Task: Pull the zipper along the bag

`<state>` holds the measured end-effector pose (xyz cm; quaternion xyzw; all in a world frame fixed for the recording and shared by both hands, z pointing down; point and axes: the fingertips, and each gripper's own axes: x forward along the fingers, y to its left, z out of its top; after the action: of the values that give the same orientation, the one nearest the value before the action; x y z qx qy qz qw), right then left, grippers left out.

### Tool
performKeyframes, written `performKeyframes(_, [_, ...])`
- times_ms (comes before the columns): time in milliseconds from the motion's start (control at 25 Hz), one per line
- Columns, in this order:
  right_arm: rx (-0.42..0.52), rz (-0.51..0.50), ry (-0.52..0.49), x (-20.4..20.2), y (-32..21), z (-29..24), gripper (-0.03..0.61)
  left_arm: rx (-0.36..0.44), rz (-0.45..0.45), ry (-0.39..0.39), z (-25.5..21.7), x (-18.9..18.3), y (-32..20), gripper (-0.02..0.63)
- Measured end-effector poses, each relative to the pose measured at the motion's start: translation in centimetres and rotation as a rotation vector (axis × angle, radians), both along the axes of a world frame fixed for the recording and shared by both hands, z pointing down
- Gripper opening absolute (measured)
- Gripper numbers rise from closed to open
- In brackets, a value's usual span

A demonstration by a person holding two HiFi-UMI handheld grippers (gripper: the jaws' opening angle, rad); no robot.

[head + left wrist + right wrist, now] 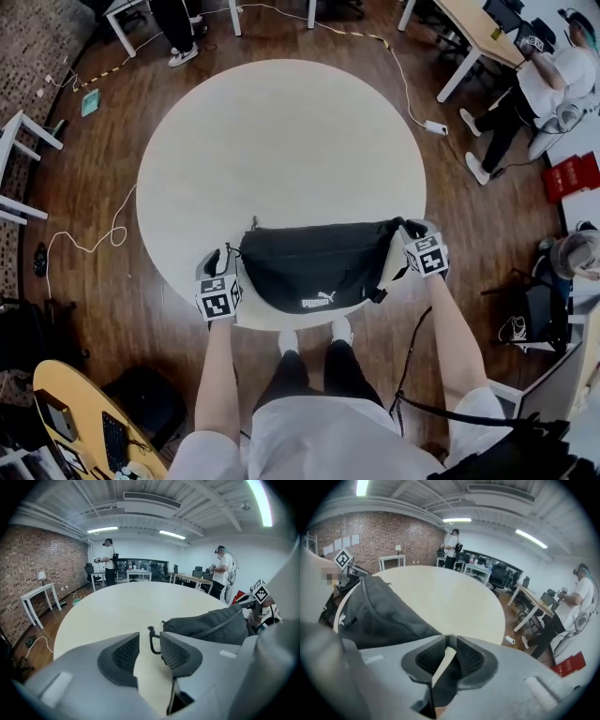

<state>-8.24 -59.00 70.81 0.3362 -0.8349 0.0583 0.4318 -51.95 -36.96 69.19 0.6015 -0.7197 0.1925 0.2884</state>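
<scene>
Black bag (314, 267) at round table's (281, 122) near edge, open tabletop beyond.

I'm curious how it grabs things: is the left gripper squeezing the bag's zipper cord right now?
No, the left gripper has its jaws apart, and the zipper cord of the bag lies unpinched between them.

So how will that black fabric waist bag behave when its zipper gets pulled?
Probably floppy: the black fabric waist bag shows soft creases. Likely light, so it may slide on the smooth round white table unless held. Its thin black zipper cord looks limp.
</scene>
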Motion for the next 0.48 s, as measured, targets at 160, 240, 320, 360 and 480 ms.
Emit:
performKeyframes(160, [0.107, 0.139, -0.15, 0.6, 2.5, -6.3, 0.268, 0.068, 0.047, 0.034, -3.5, 1.3, 1.6, 0.243])
performKeyframes(240, [0.173, 0.162, -0.251, 0.4, 5.1, -10.7, 0.268, 0.134, 0.076, 0.053, -6.3, 3.3, 2.2, 0.259])
performKeyframes(320, [0.244, 0.162, -0.368, -0.6, 8.6, -15.3, 0.268, 0.21, 0.108, 0.056, -9.6, 5.9, 3.1, 0.272])
performKeyframes(360, [0.278, 0.161, -0.422, -1.0, 10.6, -17.4, 0.268, 0.25, 0.126, 0.051, -11.3, 7.4, 3.6, 0.278])
performKeyframes(480, [0.361, 0.16, -0.56, -1.4, 17.2, -22.4, 0.272, 0.376, 0.17, 0.021, -17.1, 13.0, 6.2, 0.284])
